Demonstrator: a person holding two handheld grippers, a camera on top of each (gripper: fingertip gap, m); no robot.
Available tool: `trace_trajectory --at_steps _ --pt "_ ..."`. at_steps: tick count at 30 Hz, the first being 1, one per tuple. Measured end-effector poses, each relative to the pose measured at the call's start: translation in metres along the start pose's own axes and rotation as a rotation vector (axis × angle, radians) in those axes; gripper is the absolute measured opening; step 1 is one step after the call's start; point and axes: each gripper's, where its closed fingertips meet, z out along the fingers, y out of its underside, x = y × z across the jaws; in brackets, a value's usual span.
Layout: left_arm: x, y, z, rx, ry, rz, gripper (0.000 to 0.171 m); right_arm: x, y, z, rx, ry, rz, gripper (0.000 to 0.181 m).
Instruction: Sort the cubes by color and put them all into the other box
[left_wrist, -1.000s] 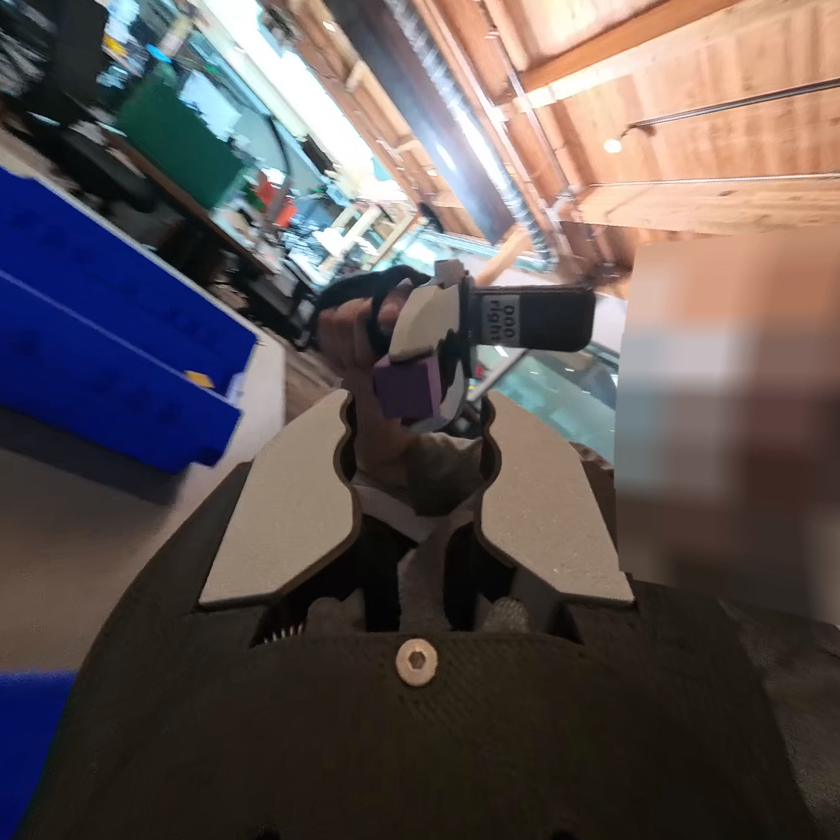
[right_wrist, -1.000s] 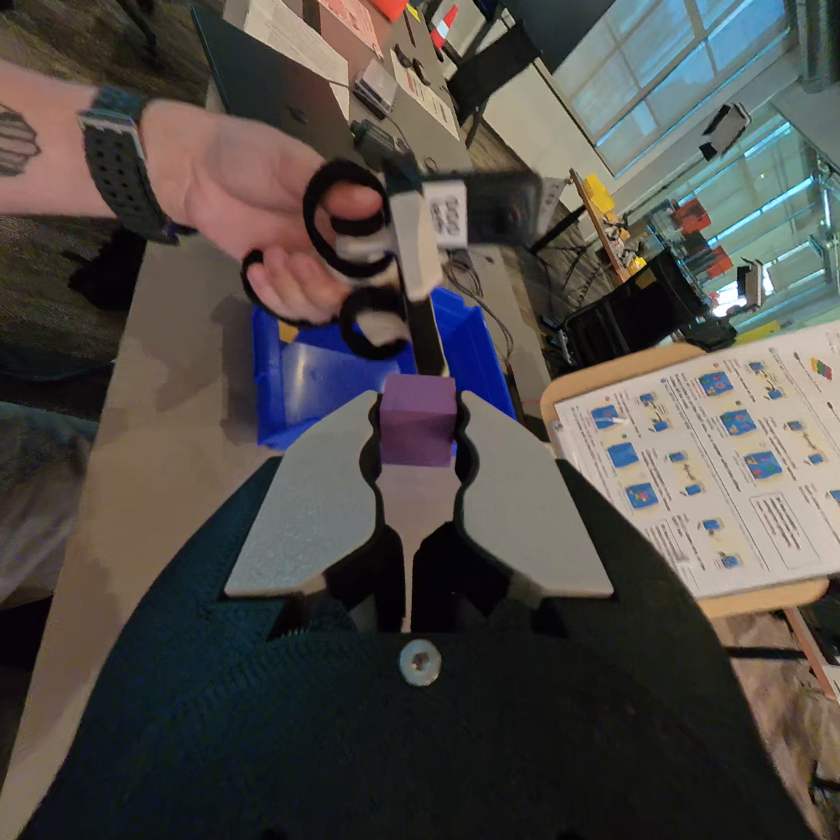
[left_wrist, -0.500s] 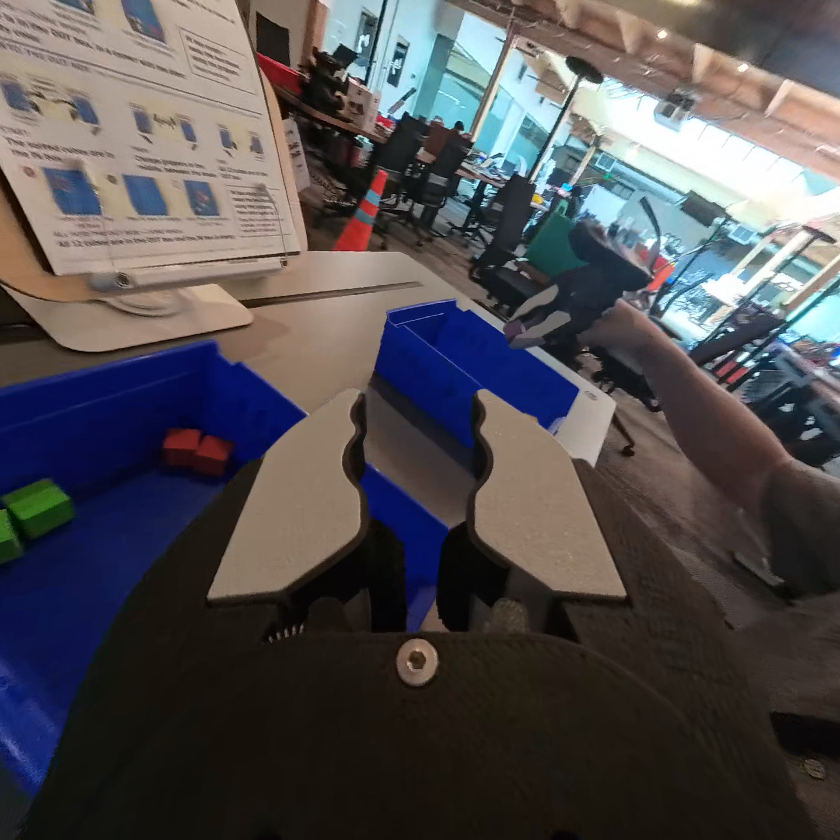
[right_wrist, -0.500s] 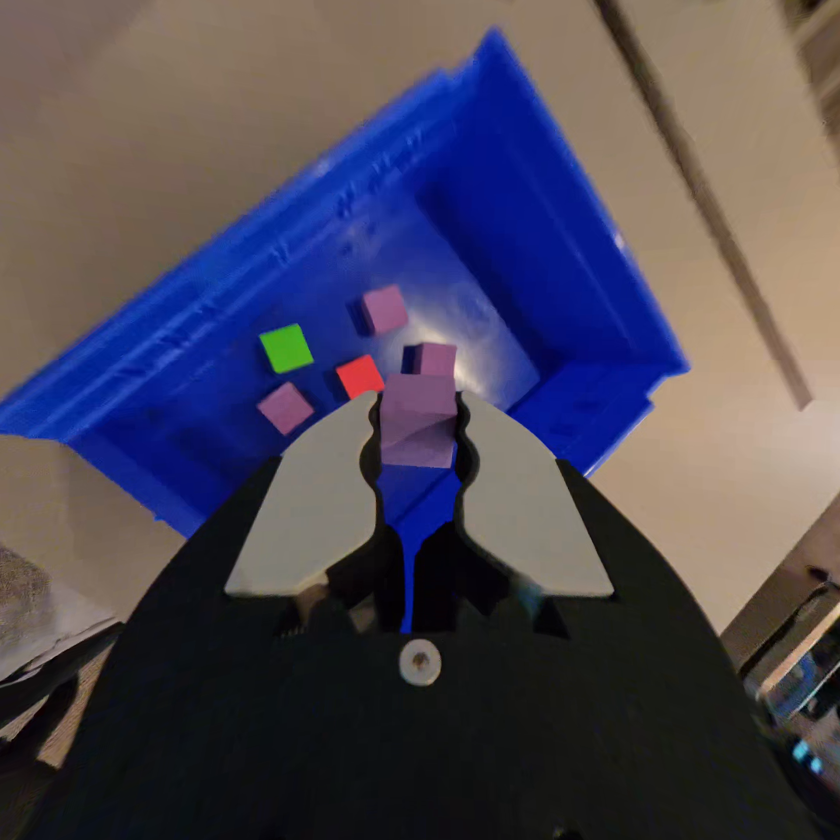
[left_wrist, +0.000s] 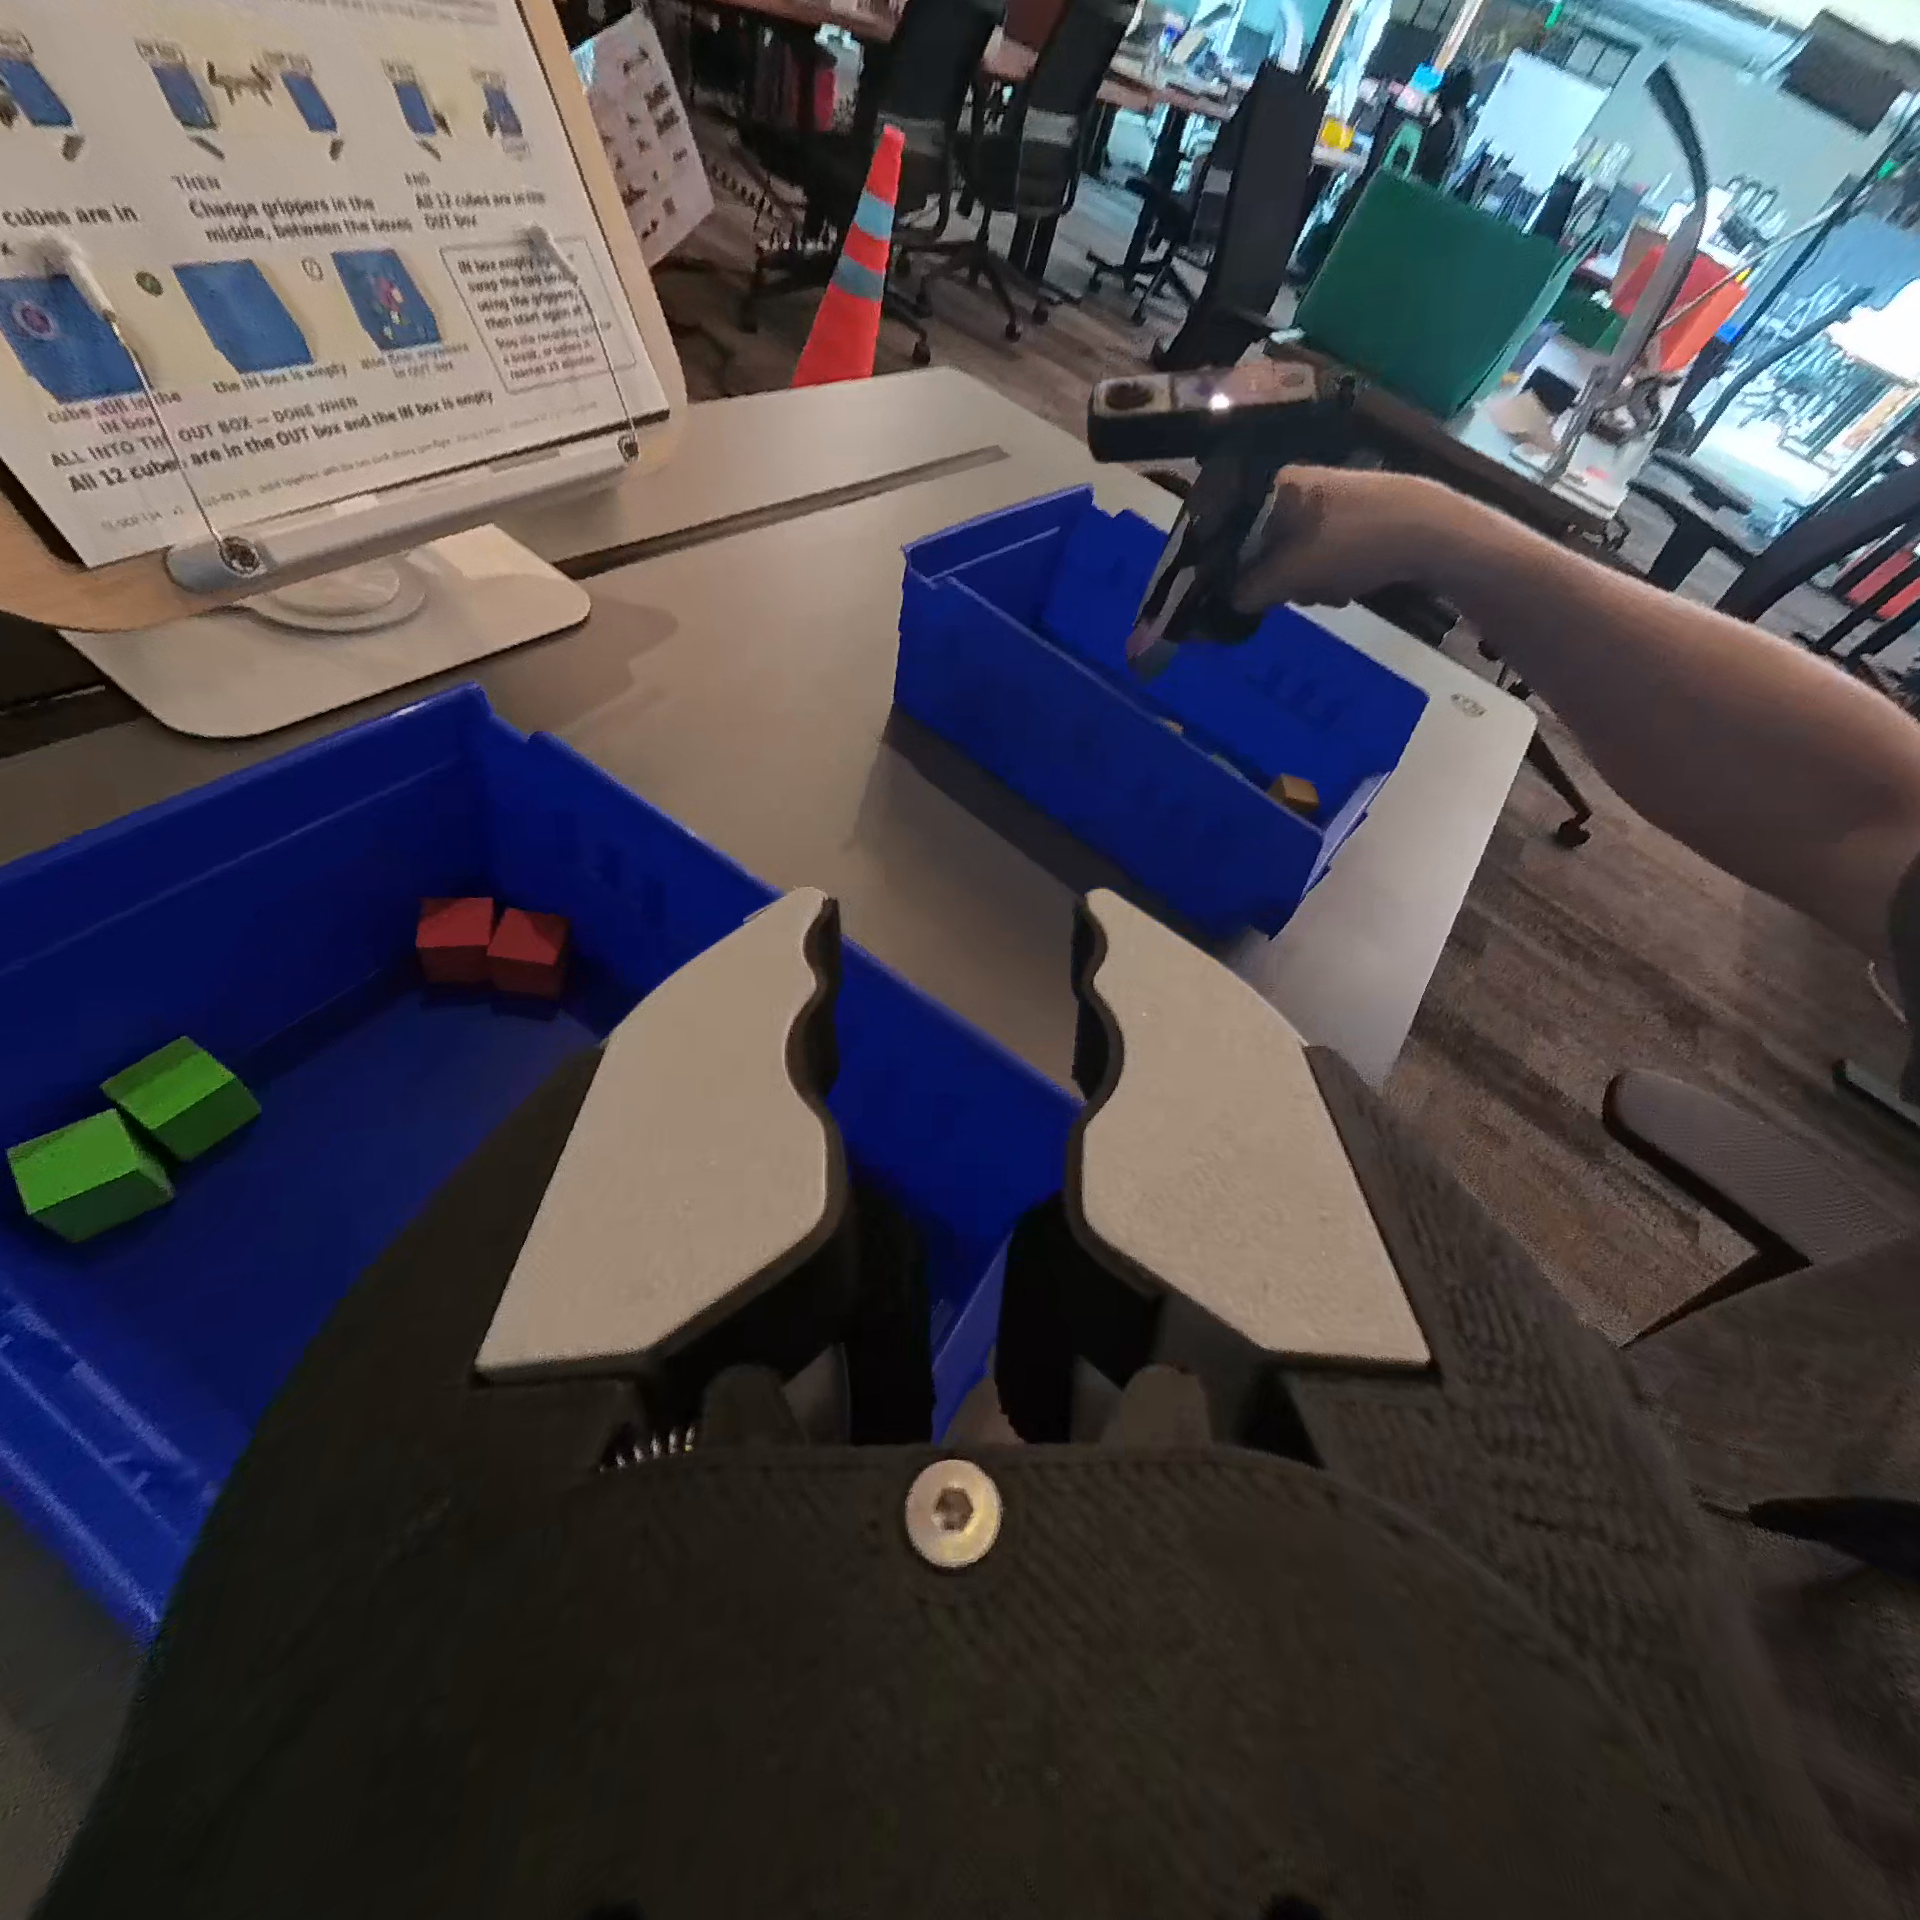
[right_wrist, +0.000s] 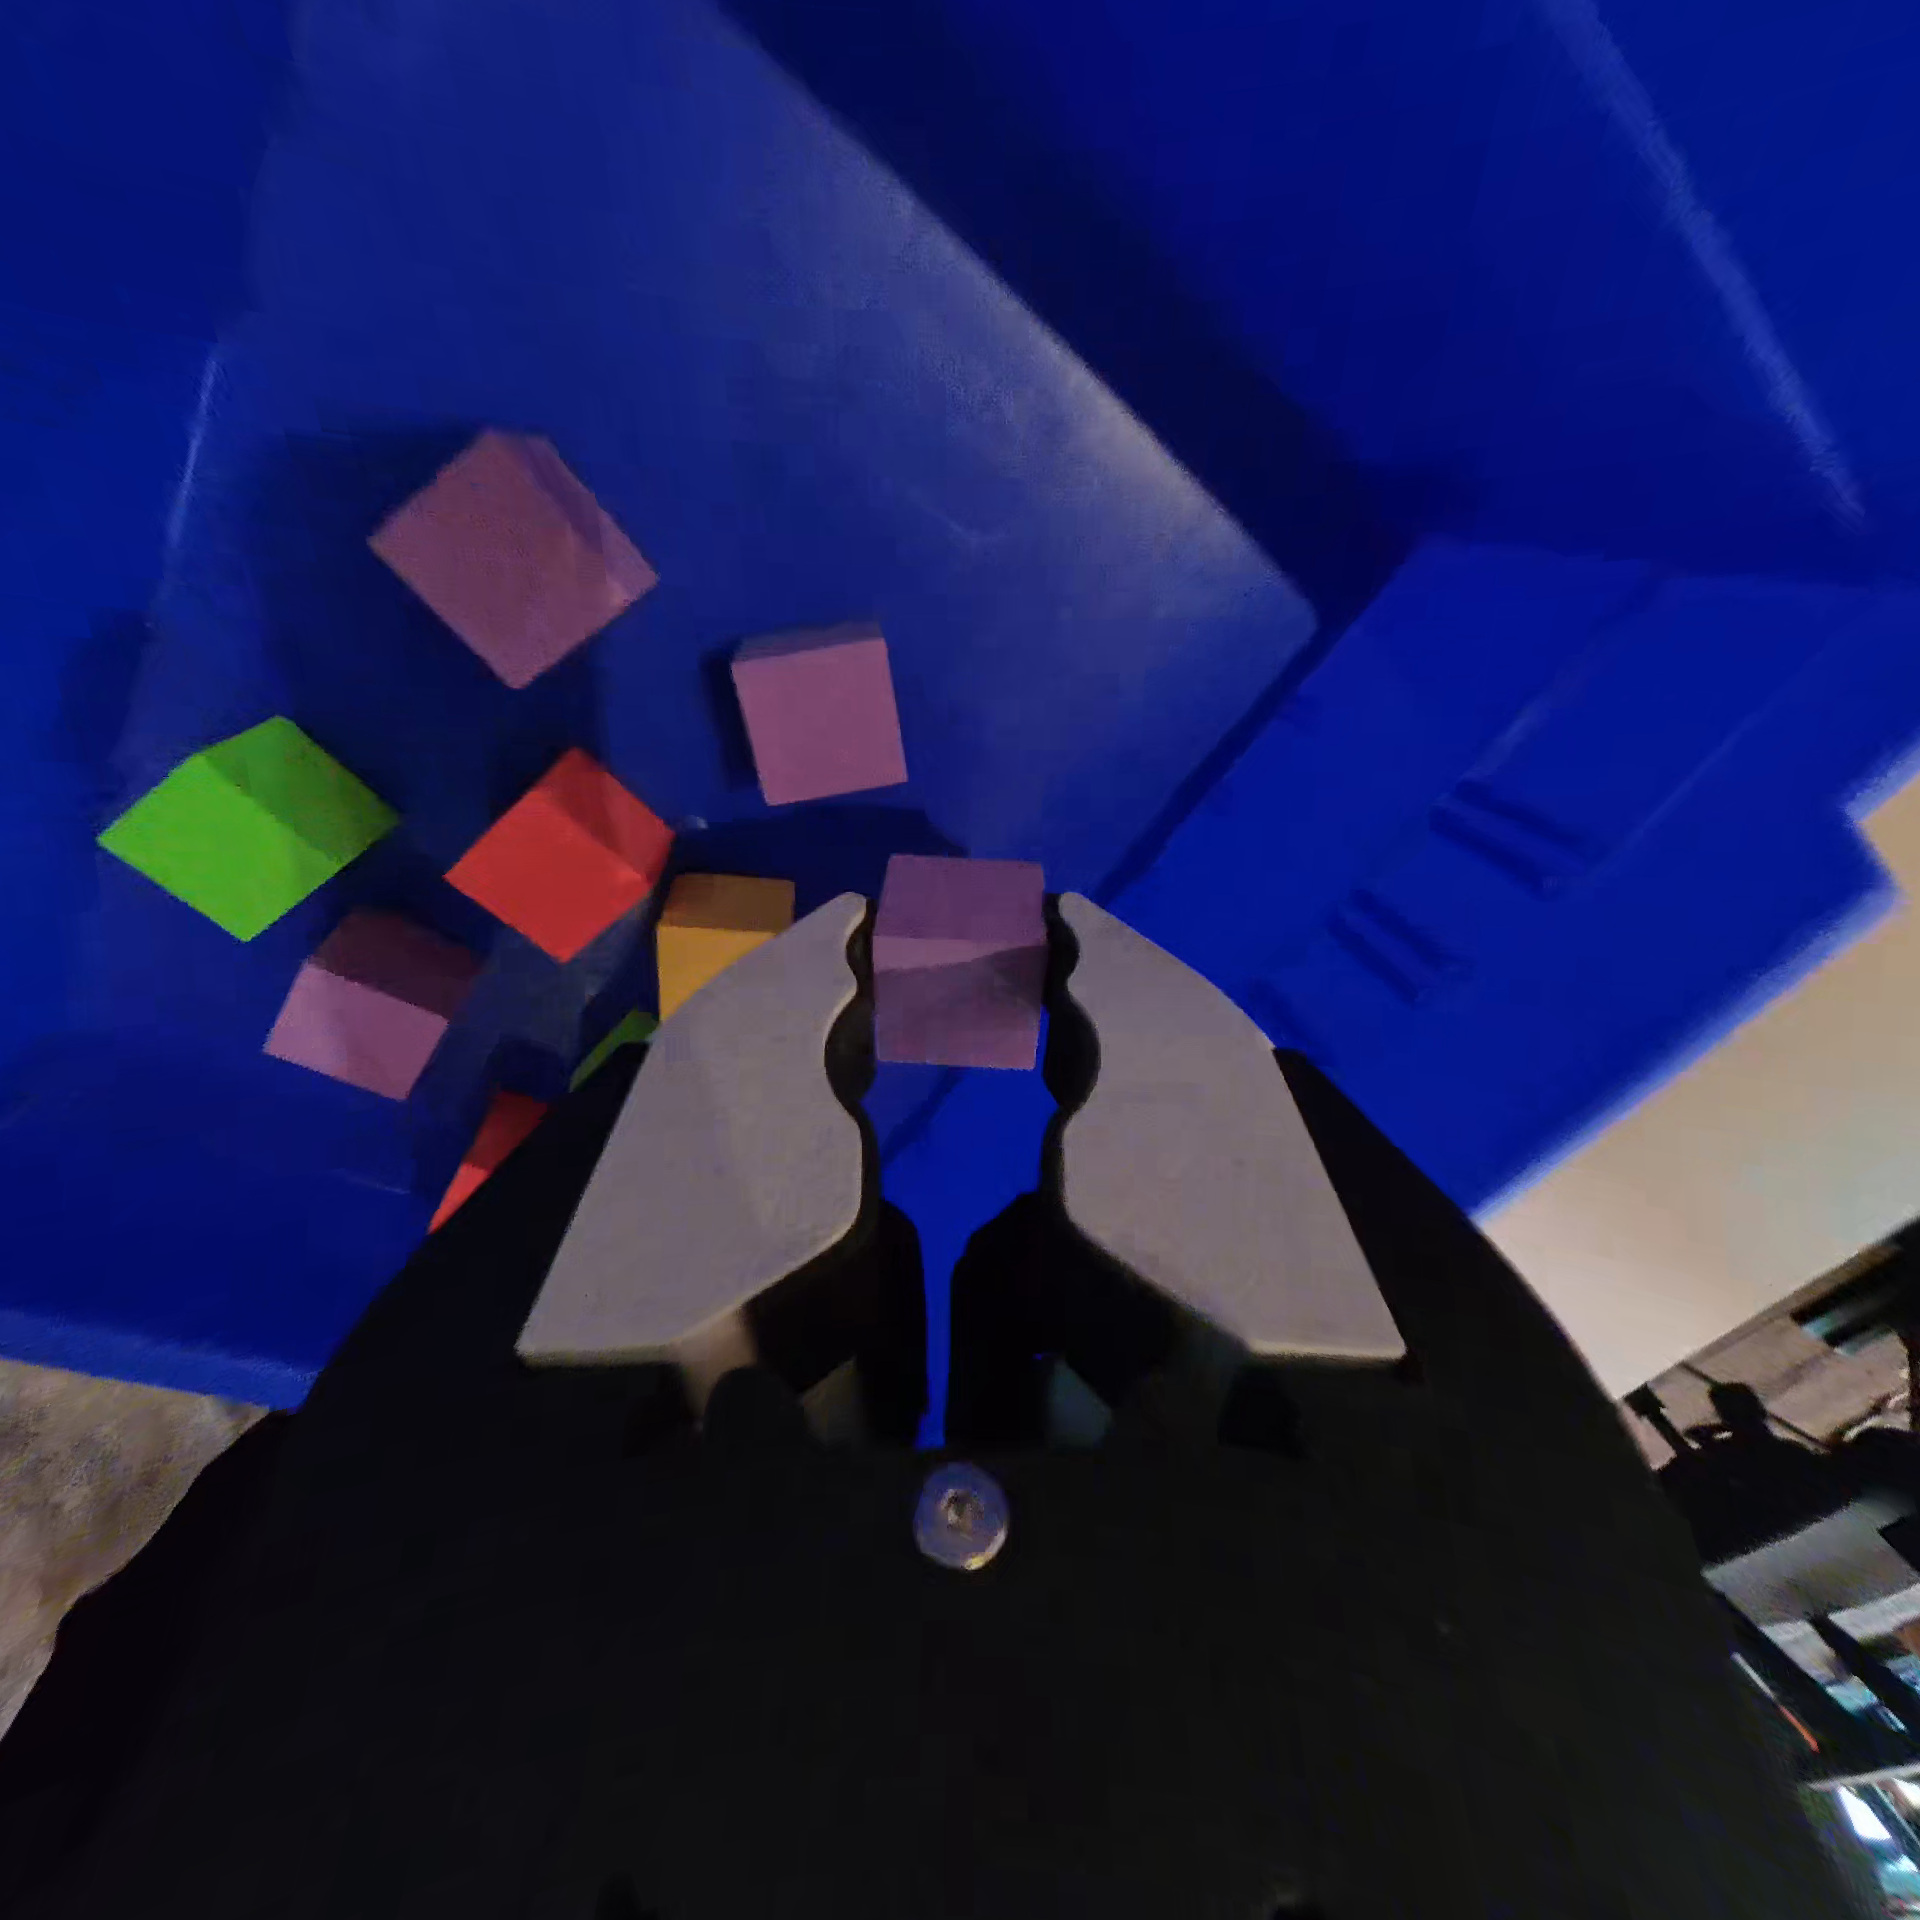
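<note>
My right gripper (right_wrist: 958, 914) is shut on a purple cube (right_wrist: 958, 961) and holds it low inside the far blue bin (right_wrist: 1507, 810), above several loose cubes: purple (right_wrist: 514, 556), green (right_wrist: 244, 826), red (right_wrist: 561, 852) and orange (right_wrist: 717, 925). In the left wrist view the right gripper (left_wrist: 1153, 649) reaches down into that bin (left_wrist: 1091, 748). My left gripper (left_wrist: 951, 930) is open and empty above the near blue bin (left_wrist: 644, 873), which holds two red cubes (left_wrist: 494, 940) and two green cubes (left_wrist: 130, 1138).
A stand with a printed instruction sheet (left_wrist: 301, 239) is at the back left of the grey table (left_wrist: 748, 623). The table's right edge drops to a carpeted floor. An orange traffic cone (left_wrist: 857, 281), office chairs and desks stand behind.
My right gripper has swung over the far bin and gone down into it with the purple cube. My left gripper has turned away from it towards the near bin, still open.
</note>
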Motion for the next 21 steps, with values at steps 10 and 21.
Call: trace_trajectory --at_steps 10,21 --pt "-0.005 0.011 0.002 -0.055 0.012 -0.026 0.044 -0.005 0.008 0.023 -0.080 -0.043 -0.070 0.030" --pt "-0.013 0.025 0.000 -0.146 -0.045 -0.001 0.044 -0.001 0.005 -0.012 0.027 0.031 -0.050 0.054"
